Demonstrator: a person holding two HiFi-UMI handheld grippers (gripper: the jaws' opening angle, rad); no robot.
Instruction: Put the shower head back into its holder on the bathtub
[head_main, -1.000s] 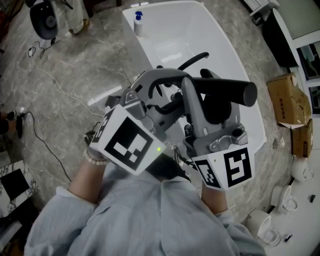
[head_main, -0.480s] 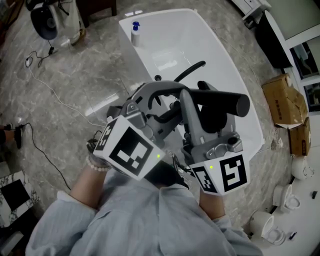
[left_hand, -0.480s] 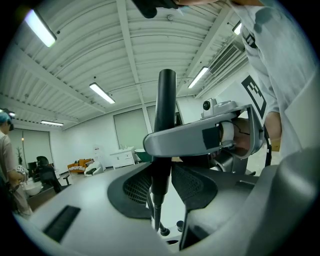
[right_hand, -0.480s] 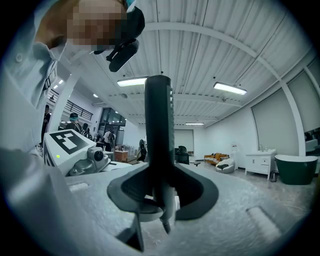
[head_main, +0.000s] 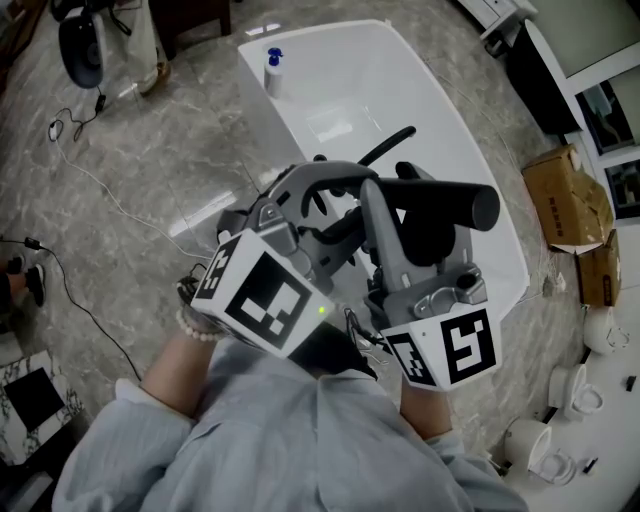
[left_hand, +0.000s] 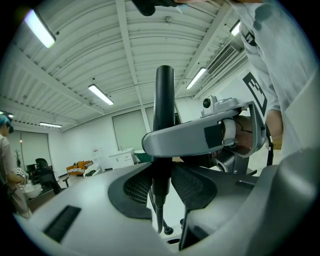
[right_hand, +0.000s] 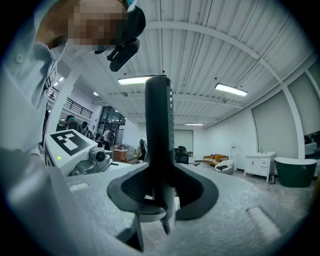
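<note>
The black shower head (head_main: 450, 200) has a thick handle, and its black hose (head_main: 385, 145) runs down into the white bathtub (head_main: 400, 90). My right gripper (head_main: 400, 215) is shut on the handle, which stands upright between its pads (right_hand: 127, 192) in the right gripper view. My left gripper (head_main: 330, 210) comes in from the left, just beside the right one. Its jaws have just been closing on the thinner lower part of the shower head (left_hand: 164, 100), and the pads (left_hand: 135, 187) now lie against it. Both grippers hover over the tub's near rim. I cannot make out the holder for certain.
A bottle with a blue cap (head_main: 270, 68) stands on the tub's far rim. Cardboard boxes (head_main: 570, 195) lie to the right of the tub. White ceramic fixtures (head_main: 540, 450) sit at the lower right. Cables (head_main: 100, 190) trail across the marble floor on the left.
Both grippers and the shower head have shifted slightly together above the tub's near rim. The right gripper's hold looks the same.
</note>
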